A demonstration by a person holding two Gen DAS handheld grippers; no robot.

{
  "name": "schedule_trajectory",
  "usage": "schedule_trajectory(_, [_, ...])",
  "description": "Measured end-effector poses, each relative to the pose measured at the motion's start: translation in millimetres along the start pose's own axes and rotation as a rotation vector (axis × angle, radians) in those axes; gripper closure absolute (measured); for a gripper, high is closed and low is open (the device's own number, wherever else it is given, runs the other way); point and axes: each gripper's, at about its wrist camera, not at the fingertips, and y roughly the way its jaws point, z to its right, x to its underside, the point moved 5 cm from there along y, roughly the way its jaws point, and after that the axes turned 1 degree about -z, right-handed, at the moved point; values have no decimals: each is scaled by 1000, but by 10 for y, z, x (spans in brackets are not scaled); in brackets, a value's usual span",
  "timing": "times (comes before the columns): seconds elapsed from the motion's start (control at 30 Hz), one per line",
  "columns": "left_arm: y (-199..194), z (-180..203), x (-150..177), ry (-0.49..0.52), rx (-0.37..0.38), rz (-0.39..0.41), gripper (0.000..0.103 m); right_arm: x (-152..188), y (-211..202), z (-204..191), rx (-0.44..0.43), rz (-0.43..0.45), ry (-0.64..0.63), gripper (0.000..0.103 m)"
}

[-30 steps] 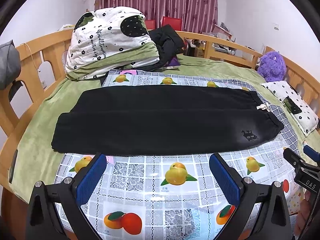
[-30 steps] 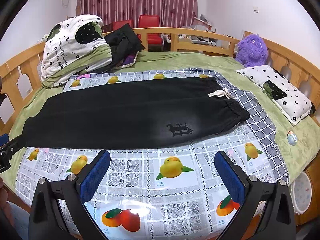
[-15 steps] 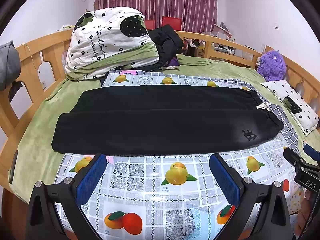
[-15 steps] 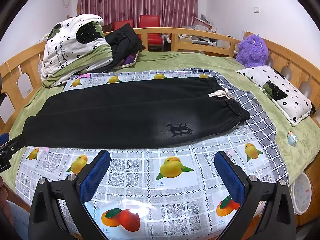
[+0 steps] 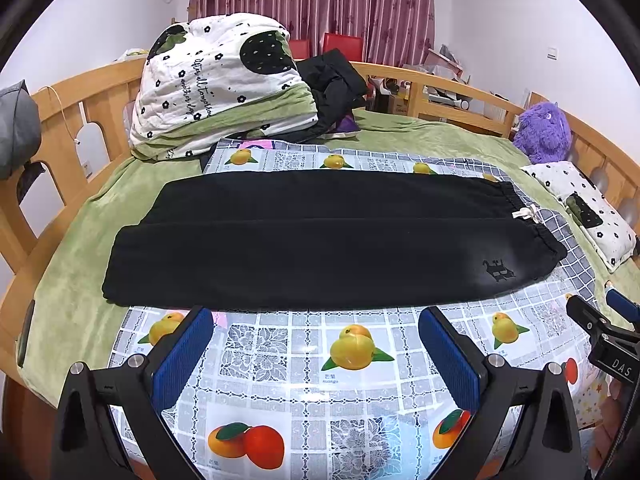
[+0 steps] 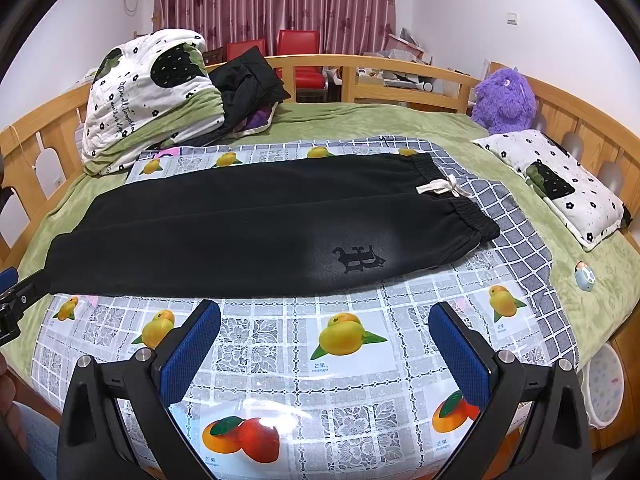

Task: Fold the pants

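Observation:
Black pants [image 5: 320, 236] lie flat across the fruit-print cloth [image 5: 352, 360], legs side by side, cuffs at the left, waistband with a white drawstring [image 5: 526, 214] at the right. They also show in the right wrist view [image 6: 260, 224]. My left gripper [image 5: 316, 356] is open and empty, held above the cloth just in front of the pants' near edge. My right gripper [image 6: 324, 352] is open and empty, in front of the near edge near the printed logo [image 6: 358, 258].
A folded quilt [image 5: 216, 84] and dark clothes [image 5: 336, 84] sit at the back. A purple plush [image 6: 504, 100], a pillow [image 6: 560, 180] and a small figurine [image 6: 584, 276] lie at the right. A wooden bed rail [image 6: 360, 64] runs around the bed.

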Motion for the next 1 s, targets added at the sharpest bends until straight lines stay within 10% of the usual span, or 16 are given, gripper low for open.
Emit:
schedule_trajectory(0.7, [81, -45, -74, -40, 11, 3, 0, -38, 106, -111, -92, -7, -7, 1])
schedule_trajectory(1.0, [380, -519, -492, -65, -16, 36, 0, -617, 177, 87, -119, 100, 31, 1])
